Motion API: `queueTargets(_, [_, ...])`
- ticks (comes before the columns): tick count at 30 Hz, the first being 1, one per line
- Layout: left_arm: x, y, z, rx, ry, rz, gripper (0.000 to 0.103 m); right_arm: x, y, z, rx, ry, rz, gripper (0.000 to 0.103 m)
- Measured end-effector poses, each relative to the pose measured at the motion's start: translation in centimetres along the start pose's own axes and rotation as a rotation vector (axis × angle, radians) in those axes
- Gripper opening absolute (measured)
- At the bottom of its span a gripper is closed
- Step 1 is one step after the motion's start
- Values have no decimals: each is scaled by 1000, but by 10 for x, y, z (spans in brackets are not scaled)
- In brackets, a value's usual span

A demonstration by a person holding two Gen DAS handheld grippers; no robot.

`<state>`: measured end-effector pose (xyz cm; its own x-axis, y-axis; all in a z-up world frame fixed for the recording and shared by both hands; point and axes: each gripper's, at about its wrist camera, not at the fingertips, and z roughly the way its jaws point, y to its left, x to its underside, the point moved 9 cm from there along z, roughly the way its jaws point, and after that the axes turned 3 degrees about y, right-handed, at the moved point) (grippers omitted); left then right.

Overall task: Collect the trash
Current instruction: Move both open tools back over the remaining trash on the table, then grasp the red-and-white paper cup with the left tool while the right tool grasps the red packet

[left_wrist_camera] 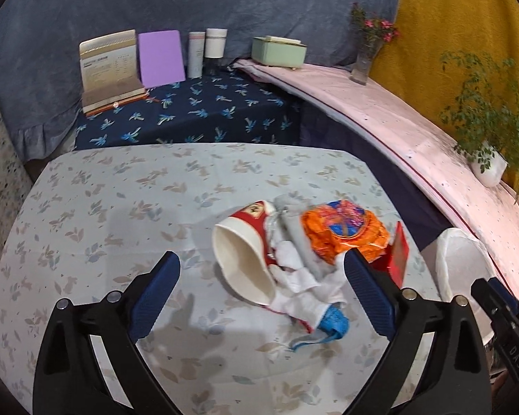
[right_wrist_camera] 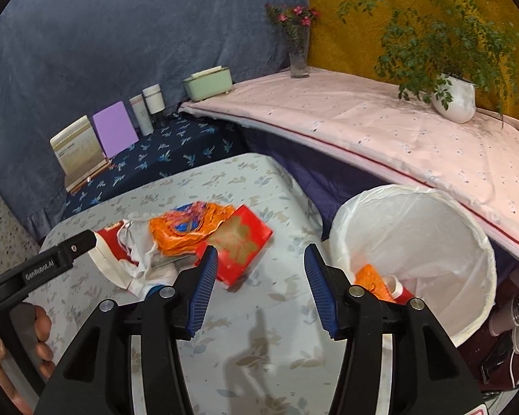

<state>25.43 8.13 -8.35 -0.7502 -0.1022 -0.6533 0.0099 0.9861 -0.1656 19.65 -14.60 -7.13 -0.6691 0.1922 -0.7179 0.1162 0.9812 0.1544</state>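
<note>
A pile of trash lies on the floral table: a red-and-white paper cup on its side, crumpled white tissue, an orange wrapper, a red box and a blue scrap. My left gripper stands wide open over the cup and tissue, its pads clear of them. My right gripper is open with nothing between its fingers; the red box lies just beyond its left finger. A white-lined bin to the right holds an orange wrapper and a red cup.
A person's hand holds the left gripper at the left edge. Behind the table, a dark blue bench carries a card stand, a purple board and tubes. A pink shelf bears a green box, a flower vase and a potted plant.
</note>
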Motion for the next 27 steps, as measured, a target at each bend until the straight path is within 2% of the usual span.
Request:
queueTargets(10, [-3,23,26,-12,43,-40,91,13,37,42,-8,62,-49,56])
queueTargets(22, [-9,28,62,16,99,-75,90,18,55,96,8,121,-75,56])
queueTargets(25, [-6,25,69,27,120,-67,83,18,53,105,14,130,-65,56])
queueTargets(27, [-4,23,73,38,132,-69,73,19,51,109,24,134,-60,56])
